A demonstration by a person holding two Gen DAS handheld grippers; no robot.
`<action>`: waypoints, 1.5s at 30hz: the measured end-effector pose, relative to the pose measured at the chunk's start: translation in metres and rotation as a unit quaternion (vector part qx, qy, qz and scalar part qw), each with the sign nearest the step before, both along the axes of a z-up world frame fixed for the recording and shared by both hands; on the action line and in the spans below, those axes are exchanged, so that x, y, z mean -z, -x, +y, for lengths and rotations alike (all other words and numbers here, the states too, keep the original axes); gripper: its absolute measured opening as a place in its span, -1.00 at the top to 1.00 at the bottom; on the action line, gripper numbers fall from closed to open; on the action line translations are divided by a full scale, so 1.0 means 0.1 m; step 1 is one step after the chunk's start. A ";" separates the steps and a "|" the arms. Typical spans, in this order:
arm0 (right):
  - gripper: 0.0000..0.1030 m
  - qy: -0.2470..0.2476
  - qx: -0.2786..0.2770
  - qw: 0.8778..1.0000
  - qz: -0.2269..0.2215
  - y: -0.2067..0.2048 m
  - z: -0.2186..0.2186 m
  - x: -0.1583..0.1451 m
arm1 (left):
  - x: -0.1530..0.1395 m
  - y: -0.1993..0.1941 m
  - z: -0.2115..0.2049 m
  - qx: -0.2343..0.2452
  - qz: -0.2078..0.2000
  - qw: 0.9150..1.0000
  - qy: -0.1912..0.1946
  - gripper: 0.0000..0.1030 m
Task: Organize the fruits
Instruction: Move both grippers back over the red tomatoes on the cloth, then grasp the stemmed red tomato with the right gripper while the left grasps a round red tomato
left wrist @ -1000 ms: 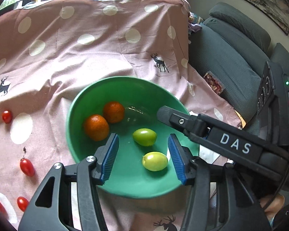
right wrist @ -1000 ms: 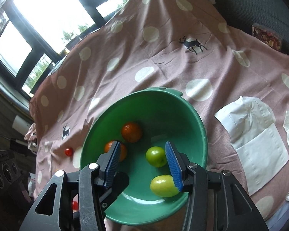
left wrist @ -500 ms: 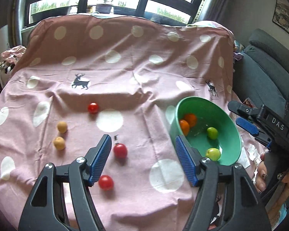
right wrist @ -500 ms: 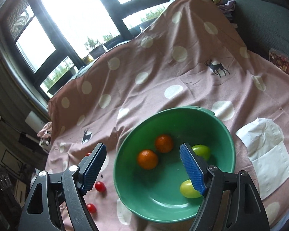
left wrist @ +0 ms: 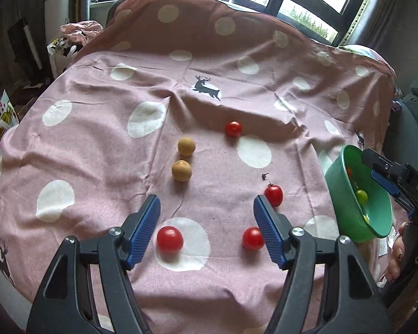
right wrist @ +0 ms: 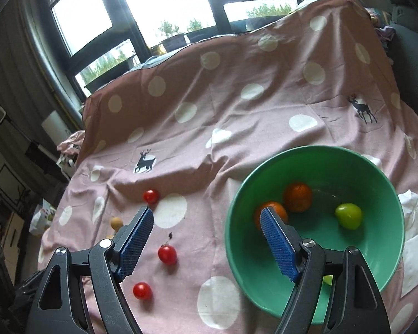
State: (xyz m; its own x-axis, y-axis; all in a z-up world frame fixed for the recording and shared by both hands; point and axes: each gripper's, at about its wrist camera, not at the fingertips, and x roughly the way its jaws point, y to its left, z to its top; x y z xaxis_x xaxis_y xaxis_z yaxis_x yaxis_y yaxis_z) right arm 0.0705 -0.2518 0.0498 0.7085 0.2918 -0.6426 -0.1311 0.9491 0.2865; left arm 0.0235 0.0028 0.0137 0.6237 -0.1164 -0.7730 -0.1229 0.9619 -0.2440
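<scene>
Both grippers have left the green bowl and their fingers have just been opening; nothing is between them. On the pink dotted cloth the bowl stands at the right, holding two oranges and green fruits. The left gripper hovers open above red tomatoes and two tan fruits. The right gripper is open beside the bowl's rim.

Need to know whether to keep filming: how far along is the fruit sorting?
Partly done. The green bowl holds two oranges and green fruits. Both grippers are open and empty. Four red tomatoes and two tan fruits remain loose on the cloth.
</scene>
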 end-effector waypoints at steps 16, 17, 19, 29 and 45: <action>-0.27 -0.001 -0.113 0.989 0.093 -0.18 0.87 0.43 | 0.36 -0.05 0.07 -0.018 0.055 0.997 -0.057 -0.20; -0.20 0.003 -0.110 0.989 0.100 -0.21 0.88 0.47 | 0.38 -0.05 0.07 -0.016 0.059 0.997 -0.053 -0.19; -0.09 0.020 -0.100 0.989 0.108 -0.26 0.89 0.53 | 0.41 -0.05 0.08 -0.015 0.061 0.997 -0.051 -0.19; 0.22 0.042 -0.088 0.985 0.139 -0.38 0.91 0.75 | 0.39 -0.04 0.05 -0.015 0.066 0.997 -0.048 -0.12; 0.33 0.059 -0.082 0.984 0.145 -0.39 0.92 0.81 | 0.57 -0.11 -0.04 -0.007 0.097 0.993 -0.066 -0.09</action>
State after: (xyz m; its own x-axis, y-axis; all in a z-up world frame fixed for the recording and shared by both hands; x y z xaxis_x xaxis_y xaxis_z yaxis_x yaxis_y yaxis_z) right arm 0.1094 -0.1601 -0.0311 0.4394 0.2986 -0.8472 -0.2147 0.9507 0.2237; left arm 0.0343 -0.0010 -0.0431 0.4615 0.0018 -0.8871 -0.1684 0.9820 -0.0856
